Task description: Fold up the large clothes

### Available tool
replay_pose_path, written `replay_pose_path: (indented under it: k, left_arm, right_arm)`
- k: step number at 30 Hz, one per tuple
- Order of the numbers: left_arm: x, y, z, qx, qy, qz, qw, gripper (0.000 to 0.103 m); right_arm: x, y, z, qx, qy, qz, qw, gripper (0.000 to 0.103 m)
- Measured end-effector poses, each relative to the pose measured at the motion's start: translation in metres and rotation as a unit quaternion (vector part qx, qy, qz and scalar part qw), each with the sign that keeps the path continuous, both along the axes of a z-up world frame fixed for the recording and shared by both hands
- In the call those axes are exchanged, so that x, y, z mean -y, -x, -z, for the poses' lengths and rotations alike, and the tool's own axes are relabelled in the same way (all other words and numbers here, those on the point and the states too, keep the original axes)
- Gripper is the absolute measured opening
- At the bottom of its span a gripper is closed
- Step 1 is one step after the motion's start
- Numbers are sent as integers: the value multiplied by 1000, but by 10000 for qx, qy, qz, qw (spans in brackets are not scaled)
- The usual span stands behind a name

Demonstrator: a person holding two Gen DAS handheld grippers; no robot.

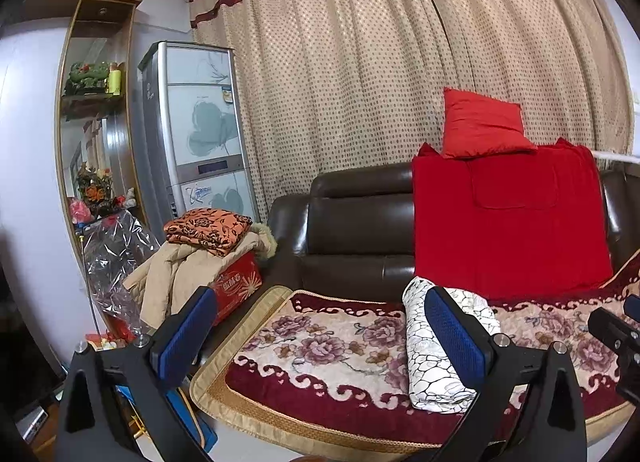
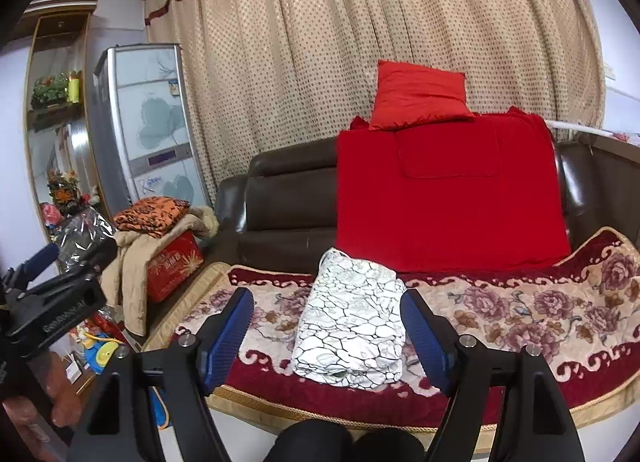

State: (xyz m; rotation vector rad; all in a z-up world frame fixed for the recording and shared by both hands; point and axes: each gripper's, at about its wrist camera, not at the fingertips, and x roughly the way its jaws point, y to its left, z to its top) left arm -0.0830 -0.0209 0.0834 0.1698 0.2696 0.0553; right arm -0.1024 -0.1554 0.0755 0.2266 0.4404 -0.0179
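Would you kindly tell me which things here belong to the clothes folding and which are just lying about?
Job in hand:
- white patterned folded cloth
- floral sofa cover it lies on

Lying about:
- red cushion
- red blanket
- orange patterned cloth
- beige coat
- red box

On the sofa seat lies 1 folded white garment (image 2: 352,326) with a black crackle pattern. There is 1 floral seat cover (image 2: 540,310) under it. Against the backrest hangs 1 red blanket (image 2: 448,197), and on top of it sits 1 red cushion (image 2: 418,95). At the left of the frame stand 1 fridge (image 2: 148,117), 1 red box (image 2: 172,270), 1 beige coat (image 2: 132,262) and 1 orange patterned cloth (image 2: 154,213). There are 2 grippers: left gripper (image 1: 324,338) and right gripper (image 2: 326,336).
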Motion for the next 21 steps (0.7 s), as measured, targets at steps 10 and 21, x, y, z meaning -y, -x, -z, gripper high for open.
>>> replay_pose_path:
  k: [10,21]
  left_arm:
    - [3,-51,16,-376,-1,8,9993,103]
    - [6,-107,31,-671,31,15,9977,103]
  right_arm:
    - [0,-51,18,-317,59,93,9994,79]
    - [-4,-113,42,-559,-12,97,9984,79]
